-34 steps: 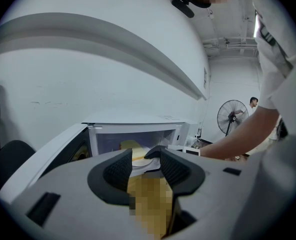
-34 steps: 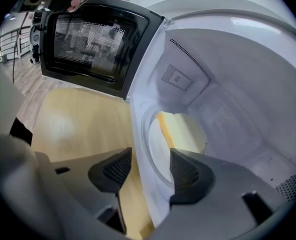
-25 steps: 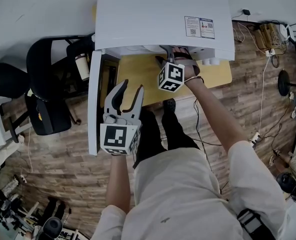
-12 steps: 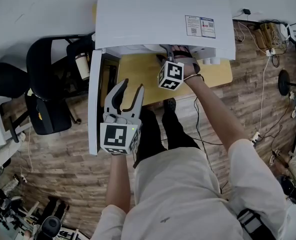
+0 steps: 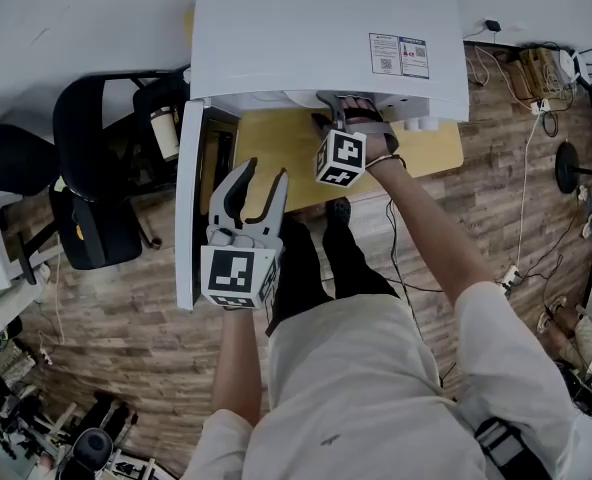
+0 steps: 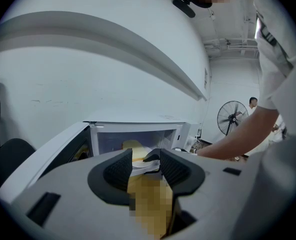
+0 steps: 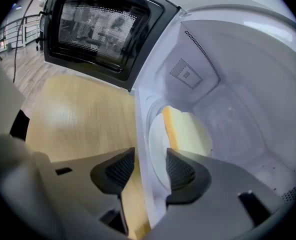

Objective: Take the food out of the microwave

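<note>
Yellow food [image 7: 188,129] on its white round plate [image 7: 157,144] waits in the white microwave [image 5: 316,28]; our right tool [image 7: 150,159] (jaws just closing, nothing clamped yet) seeks the rim.

1. Microwave [image 5: 326,28]: white casing, white cavity.
2. Microwave door [image 7: 95,29]: black frame; window has a fine dotted mesh.
3. Food [image 7: 185,129]: pale yellow, on a white plate [image 7: 157,139].
4. Counter [image 5: 276,148]: light yellow wood grain.
5. Floor [image 5: 126,338]: brown planks in mixed tones.
6. Left gripper [image 5: 263,173]: pale grey body, black ribbed pads [image 6: 120,169]; its cube [image 5: 238,273] has black-and-white square markers.
7. Chair [image 5: 86,158]: black.
8. Person: cream shirt [image 5: 376,388], black trousers [image 5: 316,258].
</note>
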`<state>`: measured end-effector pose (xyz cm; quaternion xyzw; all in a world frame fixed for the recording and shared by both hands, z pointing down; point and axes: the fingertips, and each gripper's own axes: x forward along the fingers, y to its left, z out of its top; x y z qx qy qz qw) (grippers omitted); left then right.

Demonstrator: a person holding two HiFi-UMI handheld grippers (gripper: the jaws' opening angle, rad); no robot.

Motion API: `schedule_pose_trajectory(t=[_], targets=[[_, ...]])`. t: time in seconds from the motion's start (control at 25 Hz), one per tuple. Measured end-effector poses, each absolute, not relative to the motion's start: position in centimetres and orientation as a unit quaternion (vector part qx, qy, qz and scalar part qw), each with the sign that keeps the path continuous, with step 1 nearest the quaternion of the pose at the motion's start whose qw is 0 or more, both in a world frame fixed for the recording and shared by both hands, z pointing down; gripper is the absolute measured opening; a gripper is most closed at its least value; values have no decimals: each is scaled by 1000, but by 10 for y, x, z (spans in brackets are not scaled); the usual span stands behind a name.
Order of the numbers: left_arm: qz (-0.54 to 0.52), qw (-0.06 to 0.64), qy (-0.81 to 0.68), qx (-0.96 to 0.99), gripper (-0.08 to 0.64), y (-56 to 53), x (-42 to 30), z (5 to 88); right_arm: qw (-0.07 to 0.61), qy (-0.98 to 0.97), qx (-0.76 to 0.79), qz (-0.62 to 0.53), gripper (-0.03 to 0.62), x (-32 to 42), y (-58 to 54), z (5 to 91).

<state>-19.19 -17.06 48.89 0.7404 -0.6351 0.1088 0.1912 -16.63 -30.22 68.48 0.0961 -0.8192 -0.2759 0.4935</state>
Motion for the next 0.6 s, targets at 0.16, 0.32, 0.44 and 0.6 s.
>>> schedule_pose_trajectory(t=[0.16,0.32,0.44,0.6], targets=[[108,191,-636,740,152,-170,-191,488,492,-819,95,-279,170,-166,-298,684],[108,191,-635,741,152,-170,-189,488,490,-819,97,-282,167,-165,-295,682],[108,191,-636,740,152,-171,-188,488,488,-819,101,-284,156,-165,-296,681],[109,191,-636,740,152,-170,-186,487,487,-819,104,-286,141,-163,-296,680]])
